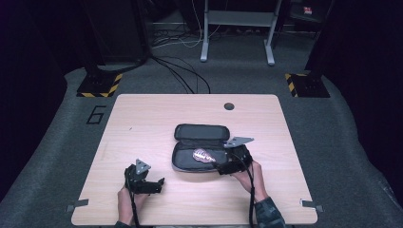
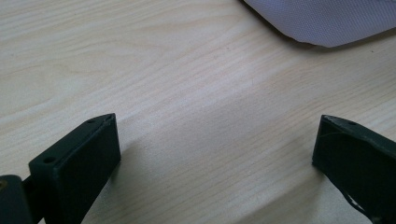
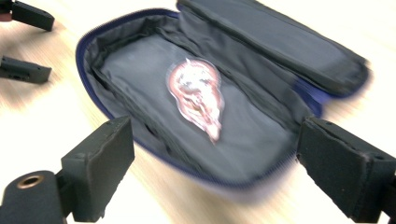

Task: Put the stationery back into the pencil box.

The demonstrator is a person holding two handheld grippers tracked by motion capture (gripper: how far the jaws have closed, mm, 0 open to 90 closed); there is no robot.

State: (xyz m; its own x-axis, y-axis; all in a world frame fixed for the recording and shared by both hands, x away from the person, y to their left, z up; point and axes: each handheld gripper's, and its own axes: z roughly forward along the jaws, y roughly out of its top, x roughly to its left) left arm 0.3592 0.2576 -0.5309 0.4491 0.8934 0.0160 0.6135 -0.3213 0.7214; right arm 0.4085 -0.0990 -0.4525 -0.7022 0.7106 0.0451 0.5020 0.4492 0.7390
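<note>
Jaws of your right gripper (image 3: 210, 163) stand wide with nothing between them, poised just off the near edge of the open pencil case (image 3: 140, 60) on the wooden table (image 1: 142, 123). Beyond the jaws, a small patterned packet (image 3: 198, 95) lies flat on the case's dark lining, apart from both pads. Farther back the lid is folded open. Your left gripper (image 1: 159, 183), also wide and empty, rests beside the case.
</note>
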